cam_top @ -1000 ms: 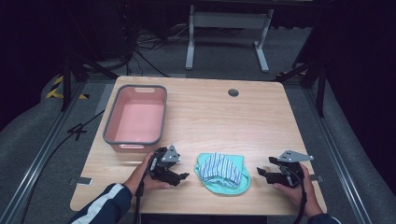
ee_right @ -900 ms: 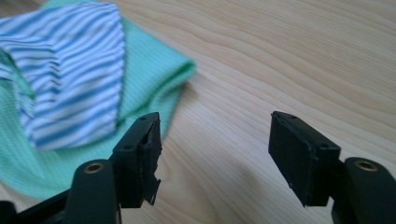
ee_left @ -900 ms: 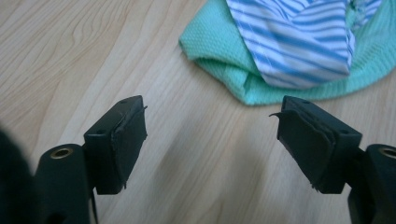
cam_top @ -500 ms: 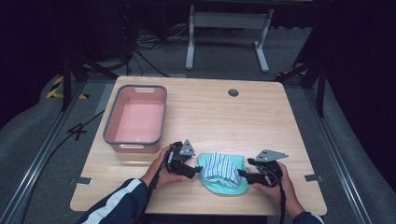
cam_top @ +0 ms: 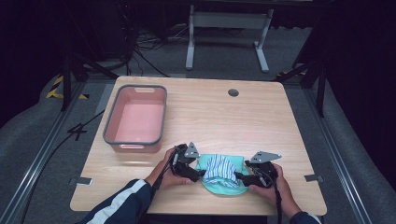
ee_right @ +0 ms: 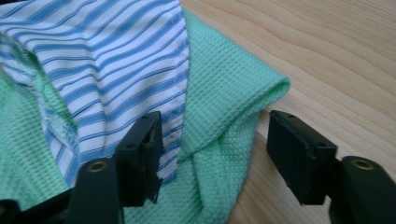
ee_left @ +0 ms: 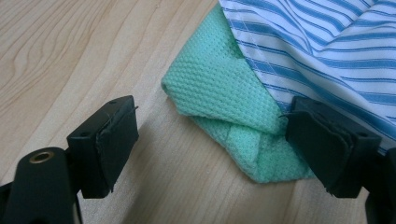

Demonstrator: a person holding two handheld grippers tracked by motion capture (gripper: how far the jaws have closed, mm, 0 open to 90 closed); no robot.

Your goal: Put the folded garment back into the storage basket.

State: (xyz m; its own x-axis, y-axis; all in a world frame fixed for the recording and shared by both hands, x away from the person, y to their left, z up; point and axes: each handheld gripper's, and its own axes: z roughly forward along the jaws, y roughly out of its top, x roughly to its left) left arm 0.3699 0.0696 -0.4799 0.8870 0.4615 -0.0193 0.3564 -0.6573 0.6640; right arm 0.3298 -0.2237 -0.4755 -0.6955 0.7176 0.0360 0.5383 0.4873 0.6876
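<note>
- Green waffle cloth [cam_top: 219, 186] with striped cloth [cam_top: 220, 167] atop lies near the pink bin [cam_top: 136, 119], long axis running between my left gripper [cam_top: 201, 173] and right gripper [cam_top: 237, 176].
- Left gripper view: my jaws, just widening, straddle the green fold [ee_left: 224, 100], unpinched.
- Right gripper view: jaws, just narrowing, flank the green edge [ee_right: 229, 107], not yet pressing.

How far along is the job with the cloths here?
Early. Both grippers are at the pile: left gripper and right gripper each straddle a folded corner of the green cloth, fingers not yet pressing. The striped cloth lies on top. The pink bin holds nothing; gripping and moving remain.
</note>
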